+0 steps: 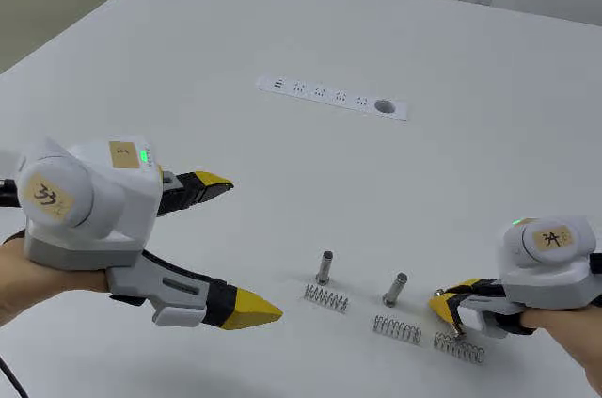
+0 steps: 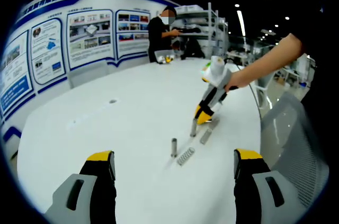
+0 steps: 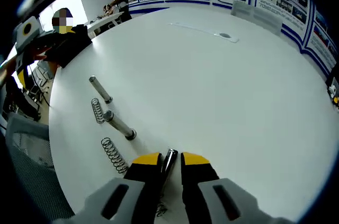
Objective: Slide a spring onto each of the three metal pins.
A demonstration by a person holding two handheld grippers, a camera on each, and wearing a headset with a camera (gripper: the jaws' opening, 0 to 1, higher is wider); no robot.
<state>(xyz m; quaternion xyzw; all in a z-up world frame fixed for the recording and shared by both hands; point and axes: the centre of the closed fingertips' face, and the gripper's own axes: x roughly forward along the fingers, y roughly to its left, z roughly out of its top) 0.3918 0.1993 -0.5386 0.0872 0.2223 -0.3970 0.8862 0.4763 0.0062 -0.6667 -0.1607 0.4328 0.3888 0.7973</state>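
Observation:
Two metal pins stand upright on the white table, one (image 1: 324, 266) to the left and one (image 1: 396, 288) to its right. Three springs lie flat in front of them: left spring (image 1: 325, 297), middle spring (image 1: 396, 329), right spring (image 1: 459, 348). My right gripper (image 1: 444, 307) is low over the right spring and shut on the third pin (image 3: 169, 160), which is tilted between its yellow tips. My left gripper (image 1: 235, 246) hovers to the left of the pins, jaws wide open and holding nothing. In the left gripper view the nearer pin (image 2: 173, 147) and a spring (image 2: 185, 156) lie ahead.
A white power strip (image 1: 334, 97) is set into the table farther back. In the left gripper view a person (image 2: 161, 33) stands at the table's far end, with poster boards (image 2: 69, 41) on the wall behind.

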